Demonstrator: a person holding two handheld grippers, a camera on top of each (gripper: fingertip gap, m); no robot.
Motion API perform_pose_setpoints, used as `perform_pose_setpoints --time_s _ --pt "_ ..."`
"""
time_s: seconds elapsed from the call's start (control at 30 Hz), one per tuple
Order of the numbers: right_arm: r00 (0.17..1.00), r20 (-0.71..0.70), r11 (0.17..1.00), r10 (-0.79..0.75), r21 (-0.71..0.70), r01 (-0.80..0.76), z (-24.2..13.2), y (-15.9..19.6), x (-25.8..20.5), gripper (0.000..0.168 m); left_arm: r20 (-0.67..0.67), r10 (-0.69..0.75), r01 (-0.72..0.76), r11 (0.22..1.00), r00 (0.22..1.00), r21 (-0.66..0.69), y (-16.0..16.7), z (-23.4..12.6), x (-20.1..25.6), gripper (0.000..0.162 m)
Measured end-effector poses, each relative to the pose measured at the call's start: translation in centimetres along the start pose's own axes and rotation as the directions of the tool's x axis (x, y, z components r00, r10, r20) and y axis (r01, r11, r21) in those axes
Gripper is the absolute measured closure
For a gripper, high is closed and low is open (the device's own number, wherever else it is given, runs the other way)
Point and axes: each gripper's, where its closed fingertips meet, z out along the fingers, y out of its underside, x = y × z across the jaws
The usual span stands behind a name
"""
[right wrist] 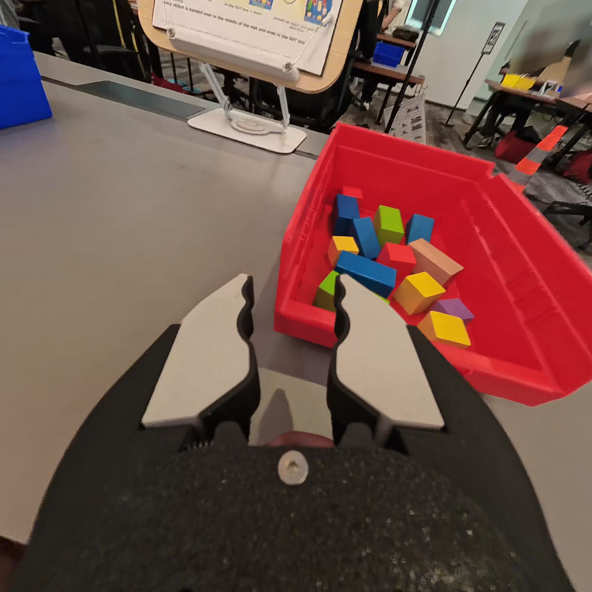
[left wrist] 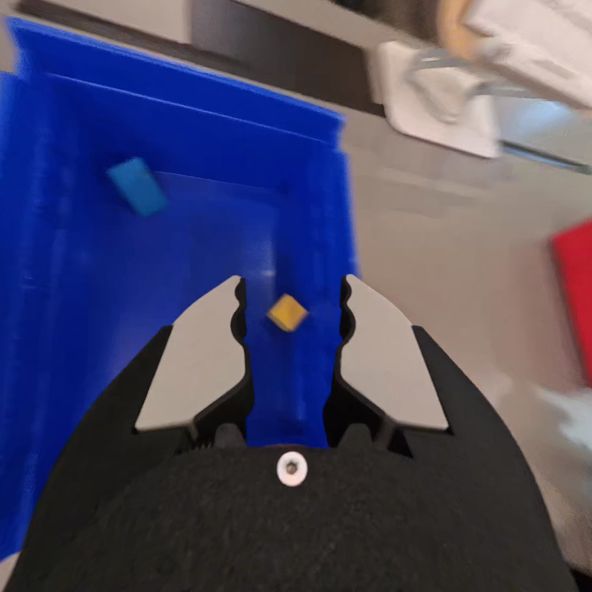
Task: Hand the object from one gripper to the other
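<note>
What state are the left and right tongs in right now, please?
Left tongs: open, holding nothing, above the blue bin with a yellow block lying below.
Right tongs: open, empty, beside the red bin.

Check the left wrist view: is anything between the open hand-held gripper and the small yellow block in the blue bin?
Nothing visible. The left hand-held gripper is open above the blue bin, and the yellow block shows unobstructed between its fingers. The teal block lies well off to the side. The picture is motion-blurred.
</note>
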Motion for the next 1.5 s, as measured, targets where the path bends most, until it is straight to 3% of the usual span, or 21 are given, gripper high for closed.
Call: perform_pose_setpoints --time_s 0.17,0.43,0.5,0.53,0.77,0.87,0.97,1.07,1.2,1.33,1.5 --pt "0.997 0.052 0.998 0.056 -0.031 -0.054 0.3 0.8 -0.8 0.12 0.335 -0.112 0.164 0.978 0.936 -0.13 -1.8 6.6 -7.8 0.108" --pt "0.997 0.057 0.997 0.059 -0.054 -0.056 -0.1 1.2 -0.7 0.12 0.488 -0.172 0.256 0.96 0.855 -0.11 -2.6 11.3 -12.2 0.107" --pt "0.996 0.056 0.996 0.067 -0.055 -0.064 -0.1 1.2 -0.5 0.12 0.5 -0.185 0.268 0.958 0.846 -0.099 -2.5 12.0 -12.9 0.115" --pt "0.996 0.056 0.996 0.072 -0.056 -0.069 -0.1 1.3 -0.4 0.12 0.501 -0.198 0.278 0.956 0.842 -0.089 -2.4 12.3 -13.1 0.128" --pt "0.994 0.068 0.995 0.087 -0.058 -0.083 -0.1 1.3 -0.3 0.121 0.327 -0.166 0.198 0.978 0.93 -0.069 -2.4 10.4 -10.5 0.129" --pt "0.992 0.092 0.996 0.082 -0.042 -0.079 -0.3 0.8 -0.8 0.121 0.022 -0.169 0.169 0.985 0.985 -0.028 -2.9 7.1 -5.7 0.129" --pt "0.995 0.09 0.999 0.033 -0.011 -0.032 -0.4 0.2 -1.1 0.12 -0.299 -0.095 0.101 0.995 0.949 0.004 -2.6 2.0 0.1 0.13" --pt "0.991 0.126 0.999 -0.035 0.03 0.031 -0.3 -0.8 -2.6 0.12 -0.559 -0.021 0.031 0.999 0.829 0.009 -0.6 -2.7 6.7 0.13" --pt "0.927 0.374 0.989 -0.041 0.144 -0.014 0.2 -5.0 -8.0 0.118 -0.85 -0.07 0.015 0.997 0.522 -0.073 2.6 -7.7 16.3 0.13" --pt "0.802 0.56 0.958 -0.206 0.282 0.049 0.2 -9.8 -14.5 0.115 -0.941 -0.203 -0.088 0.968 0.271 -0.234 7.0 -9.2 24.3 0.13" --pt "0.653 0.612 0.874 -0.446 0.455 0.171 0.1 -13.3 -19.8 0.115 -0.923 -0.373 -0.28 0.88 0.091 -0.383 11.8 -10.2 30.1 0.13"
